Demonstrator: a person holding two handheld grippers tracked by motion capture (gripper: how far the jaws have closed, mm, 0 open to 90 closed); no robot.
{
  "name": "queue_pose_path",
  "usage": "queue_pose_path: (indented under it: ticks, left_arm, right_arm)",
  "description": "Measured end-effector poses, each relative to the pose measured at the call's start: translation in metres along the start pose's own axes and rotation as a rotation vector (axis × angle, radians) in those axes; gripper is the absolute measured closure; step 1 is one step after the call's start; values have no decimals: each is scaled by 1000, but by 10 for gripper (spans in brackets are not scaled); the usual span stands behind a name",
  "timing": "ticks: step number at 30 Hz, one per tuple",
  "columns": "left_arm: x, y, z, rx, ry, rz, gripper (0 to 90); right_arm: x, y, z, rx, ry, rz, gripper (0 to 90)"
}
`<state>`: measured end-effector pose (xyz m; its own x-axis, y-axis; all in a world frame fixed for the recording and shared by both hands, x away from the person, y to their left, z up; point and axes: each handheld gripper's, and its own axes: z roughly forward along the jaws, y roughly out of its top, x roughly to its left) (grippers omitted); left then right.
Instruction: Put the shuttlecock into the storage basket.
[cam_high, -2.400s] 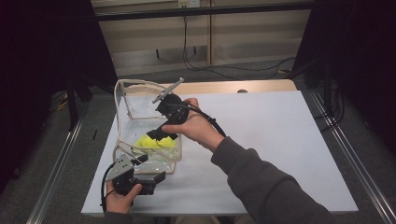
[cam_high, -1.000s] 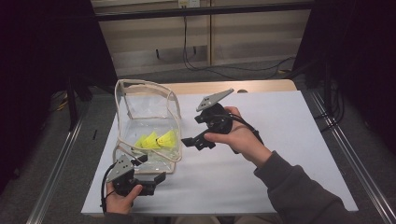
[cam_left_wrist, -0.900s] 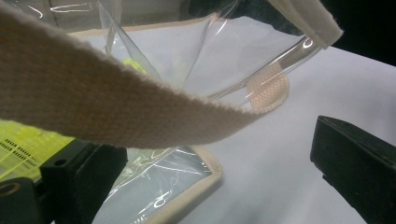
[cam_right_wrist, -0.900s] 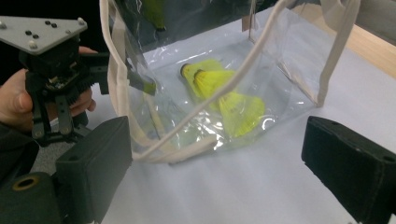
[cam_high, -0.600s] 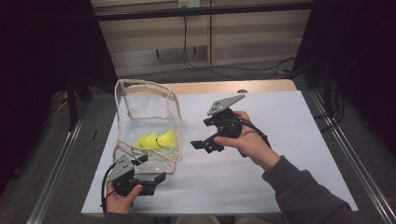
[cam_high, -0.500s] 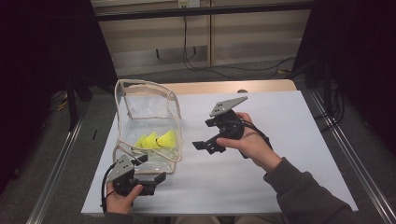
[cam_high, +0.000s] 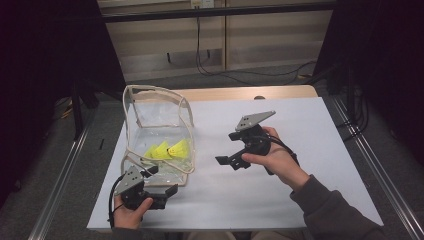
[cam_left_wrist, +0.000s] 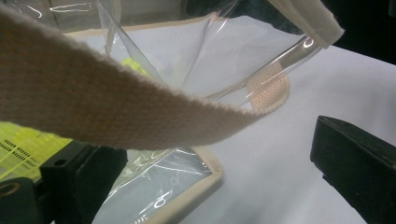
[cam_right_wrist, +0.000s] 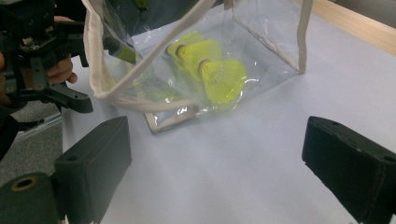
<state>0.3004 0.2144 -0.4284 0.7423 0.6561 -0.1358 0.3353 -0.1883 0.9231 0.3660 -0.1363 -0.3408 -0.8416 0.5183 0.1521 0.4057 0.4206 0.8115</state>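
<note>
Clear bag with yellow shuttlecocks on the bench, both claws spread.

High view: the clear bag (cam_high: 159, 132) stands on the bench (cam_high: 300, 200); left claw (cam_high: 162, 192) at its near corner, right claw (cam_high: 231, 161) well apart, released. Left gripper view: jaws gape beside the bag's strap (cam_left_wrist: 93, 102). Right gripper view: shuttlecocks (cam_right_wrist: 210, 63) lie inside the bag.

A recording lab, as I see it from my station.
I work over a wooden desk (cam_high: 280, 93) under a plain white sheet (cam_high: 310, 150), with black curtains (cam_high: 45, 60) on both sides, metal floor rails (cam_high: 60, 195), and loose black cables (cam_high: 210, 60) along the pale panelled wall (cam_high: 265, 45).
</note>
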Motion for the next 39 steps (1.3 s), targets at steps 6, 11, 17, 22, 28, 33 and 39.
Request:
queue_pose_path:
  ticks: [6, 11, 17, 22, 28, 33, 39]
  left_arm:
    - [0, 0, 0, 3, -1, 0, 36]
    - [0, 0, 0, 3, 0, -1, 36]
    - [0, 0, 1, 5, 1, 0, 36]
    - [0, 0, 1, 6, 0, 1, 36]
    - [0, 0, 1, 6, 1, 3, 36]
    - [0, 0, 1, 8, 0, 2, 36]
    - [0, 0, 1, 11, 0, 6, 35]
  right_arm:
    - [-4, -12, -2, -2, -15, 3, 78]
    - [-9, -22, -6, -5, -26, 15, 78]
    - [-13, -34, -10, -10, -30, 30, 78]
    - [-16, -44, -13, -12, -37, 39, 78]
    - [-19, -54, -16, -16, -42, 46, 78]
    - [-21, -63, -21, -22, -56, 58, 78]
    - [-25, -76, -25, -32, -68, 78, 78]
